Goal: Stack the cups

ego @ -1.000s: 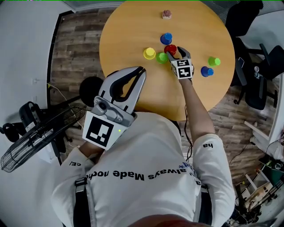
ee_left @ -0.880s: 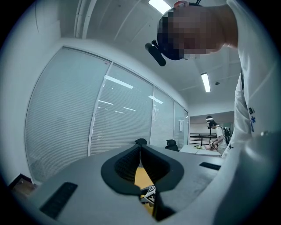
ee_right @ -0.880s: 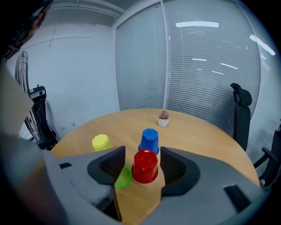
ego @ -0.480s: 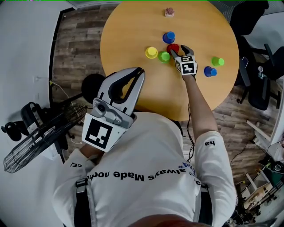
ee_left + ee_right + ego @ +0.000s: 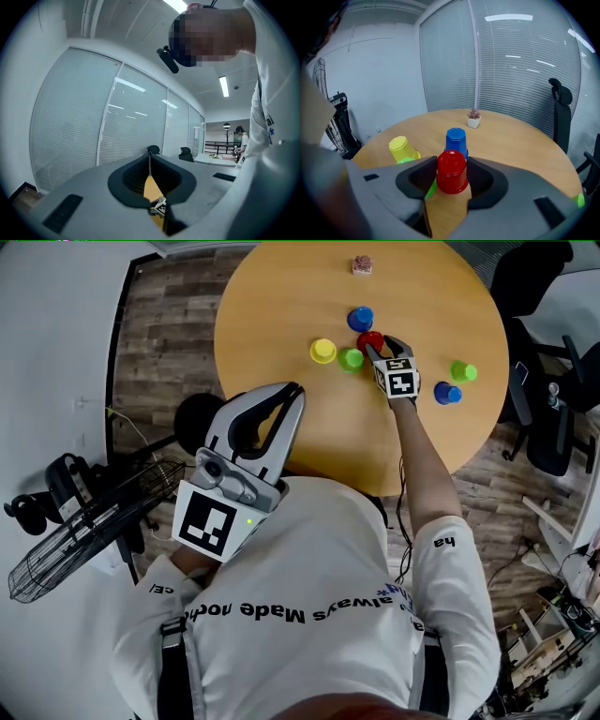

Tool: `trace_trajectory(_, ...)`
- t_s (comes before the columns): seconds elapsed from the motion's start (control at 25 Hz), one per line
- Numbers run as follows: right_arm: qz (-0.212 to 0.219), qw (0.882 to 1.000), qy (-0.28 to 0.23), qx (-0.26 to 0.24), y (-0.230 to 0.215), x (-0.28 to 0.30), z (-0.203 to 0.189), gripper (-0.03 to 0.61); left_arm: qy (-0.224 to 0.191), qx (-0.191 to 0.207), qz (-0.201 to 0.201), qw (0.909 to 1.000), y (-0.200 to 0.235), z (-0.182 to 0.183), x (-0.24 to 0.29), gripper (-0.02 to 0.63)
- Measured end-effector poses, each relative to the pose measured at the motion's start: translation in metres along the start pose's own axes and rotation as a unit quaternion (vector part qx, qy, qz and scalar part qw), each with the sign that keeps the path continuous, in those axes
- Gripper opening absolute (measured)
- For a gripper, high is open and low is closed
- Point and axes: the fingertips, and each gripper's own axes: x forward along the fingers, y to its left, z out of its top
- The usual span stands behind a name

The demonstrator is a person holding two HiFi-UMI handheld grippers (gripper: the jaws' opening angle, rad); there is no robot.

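Jaws of the right tool (image 5: pixel 452 161) have just been closing and now clasp the upturned red cup (image 5: pixel 452 174) standing straight between them, blue cup (image 5: pixel 456 138) just beyond.

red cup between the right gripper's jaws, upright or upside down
Upside down: the red cup shows its closed base on top, and its wider, flared rim sits on the table.

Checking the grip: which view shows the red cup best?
The right gripper view: the red cup stands upside down between the jaws of the right gripper, which have just been closing onto its sides. The head view shows a small red patch by that gripper; the left gripper view shows none.
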Motion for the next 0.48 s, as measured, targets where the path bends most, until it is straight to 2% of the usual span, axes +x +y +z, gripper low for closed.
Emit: trace_trajectory(0.48,-0.018,1.0,-0.002,0.004,-0.011,-0.016,-0.004,0.209,-0.009,0.004,-0.009,0.9999,-0.011,0.006,-0.001,0.032)
